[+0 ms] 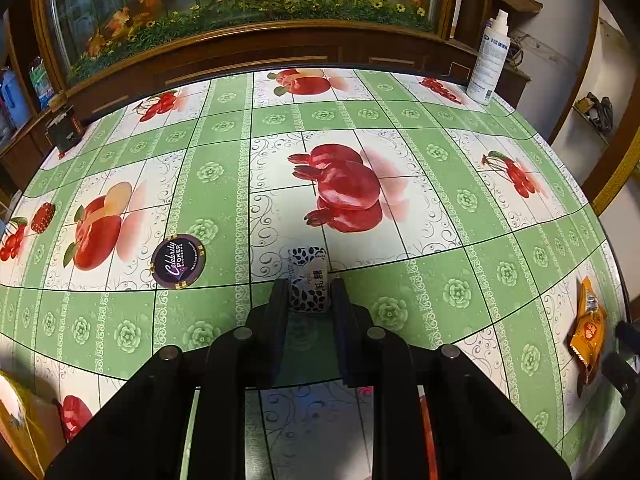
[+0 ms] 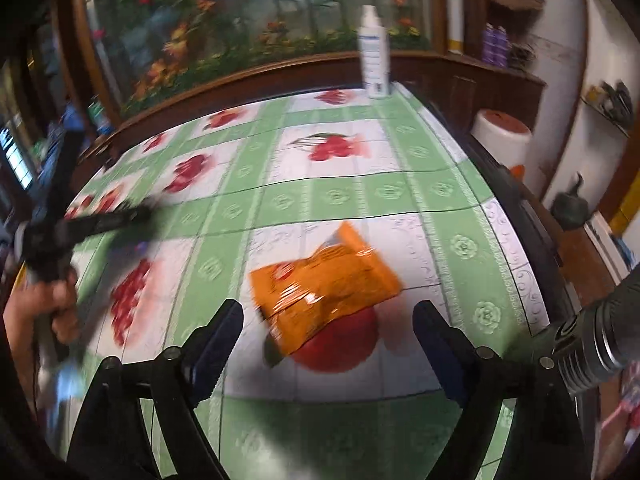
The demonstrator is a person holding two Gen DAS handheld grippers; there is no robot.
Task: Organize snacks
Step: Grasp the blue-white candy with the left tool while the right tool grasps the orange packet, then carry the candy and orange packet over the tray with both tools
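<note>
A candy point(image 1: 308, 280), black-and-white wrapped and printed "糖", was held clenched in the left gripper point(image 1: 309, 292) above the table point(image 1: 440, 280). An orange packet point(image 2: 324, 284) was seen near the right edge, framed by the spread right gripper point(image 2: 328, 324): pickup judged next, needing descent and closure. A chip point(image 1: 178, 261) read "Celebrity Poker". A bottle point(image 1: 489, 58) stood at the far edge, label unreadable.

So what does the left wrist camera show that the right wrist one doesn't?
Only the left wrist view: the left gripper shut on a black-and-white candy, and a poker chip lying on the cloth. Only the right wrist view: the right gripper, jaws wide apart, and a flashlight. Both: the orange snack packet, spray bottle and fruit-print tablecloth.
</note>
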